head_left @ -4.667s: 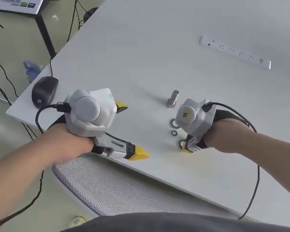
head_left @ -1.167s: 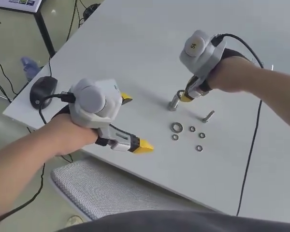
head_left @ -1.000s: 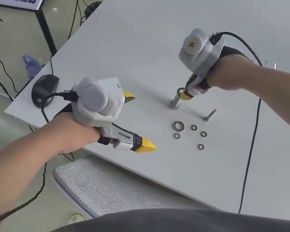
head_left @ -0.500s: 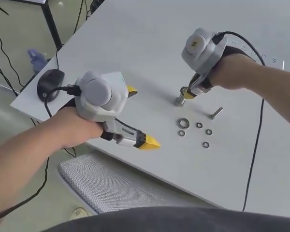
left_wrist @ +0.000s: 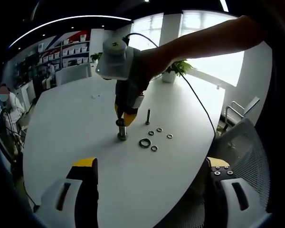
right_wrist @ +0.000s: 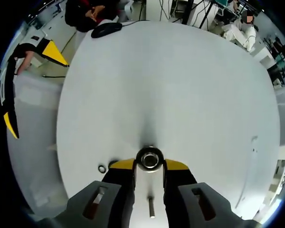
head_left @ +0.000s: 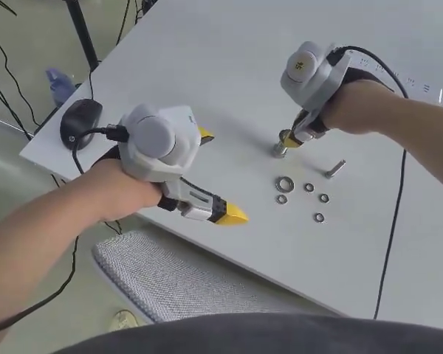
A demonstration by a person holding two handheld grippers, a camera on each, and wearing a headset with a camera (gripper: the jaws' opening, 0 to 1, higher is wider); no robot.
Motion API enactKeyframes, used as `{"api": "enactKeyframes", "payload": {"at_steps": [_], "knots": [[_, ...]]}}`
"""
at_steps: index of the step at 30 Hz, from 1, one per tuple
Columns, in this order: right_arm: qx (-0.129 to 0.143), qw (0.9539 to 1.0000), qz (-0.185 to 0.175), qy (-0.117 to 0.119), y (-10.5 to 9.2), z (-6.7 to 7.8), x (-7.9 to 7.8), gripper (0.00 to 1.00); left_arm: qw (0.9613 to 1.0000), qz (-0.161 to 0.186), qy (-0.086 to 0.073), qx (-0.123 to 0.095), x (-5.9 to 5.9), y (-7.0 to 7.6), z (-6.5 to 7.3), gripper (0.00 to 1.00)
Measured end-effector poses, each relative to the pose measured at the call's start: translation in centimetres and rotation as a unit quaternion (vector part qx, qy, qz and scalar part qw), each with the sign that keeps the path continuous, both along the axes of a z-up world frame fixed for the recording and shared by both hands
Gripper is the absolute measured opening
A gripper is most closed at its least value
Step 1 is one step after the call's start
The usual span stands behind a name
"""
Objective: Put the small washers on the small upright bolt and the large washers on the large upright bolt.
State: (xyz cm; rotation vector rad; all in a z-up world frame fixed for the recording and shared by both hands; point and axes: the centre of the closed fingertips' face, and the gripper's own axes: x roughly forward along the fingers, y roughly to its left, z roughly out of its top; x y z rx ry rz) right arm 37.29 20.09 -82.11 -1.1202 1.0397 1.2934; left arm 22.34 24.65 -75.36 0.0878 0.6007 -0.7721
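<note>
Your right gripper [head_left: 292,139]: clamped on a washer [right_wrist: 149,158] atop the large bolt [head_left: 280,150], near the tabletop's [head_left: 207,74] front edge. Your left gripper [head_left: 220,175]: apart, idle. Outstanding: five loose washers [head_left: 284,183]; small bolt [head_left: 334,169] bare.

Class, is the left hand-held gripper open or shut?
Open: the left hand-held gripper has its two jaws wide apart, gripping nothing.

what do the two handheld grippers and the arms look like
Left gripper and right gripper: rounded white-grey bodies, black jaws with yellow tips, a black cable trailing from each. The right one carries a round yellow mark on top. Forearms are bare.
</note>
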Motion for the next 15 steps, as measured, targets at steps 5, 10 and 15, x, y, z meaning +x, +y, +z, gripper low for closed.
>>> {"api": "enactKeyframes", "payload": {"at_steps": [5, 10, 15], "knots": [[-0.004, 1.0000, 0.002, -0.001, 0.0, -0.2, -0.3, 0.21, 1.0000, -0.001, -0.001, -0.001, 0.1, 0.0, 0.0, 0.93], [-0.007, 1.0000, 0.003, 0.000, 0.1, -1.0, -0.1, 0.21, 1.0000, 0.001, 0.001, -0.001, 0.2, 0.4, -0.1, 0.92], [-0.012, 0.9999, 0.005, -0.001, 0.1, -1.5, -0.4, 0.21, 1.0000, 0.004, -0.001, -0.001, 0.3, 0.9, 0.0, 0.92]]}}
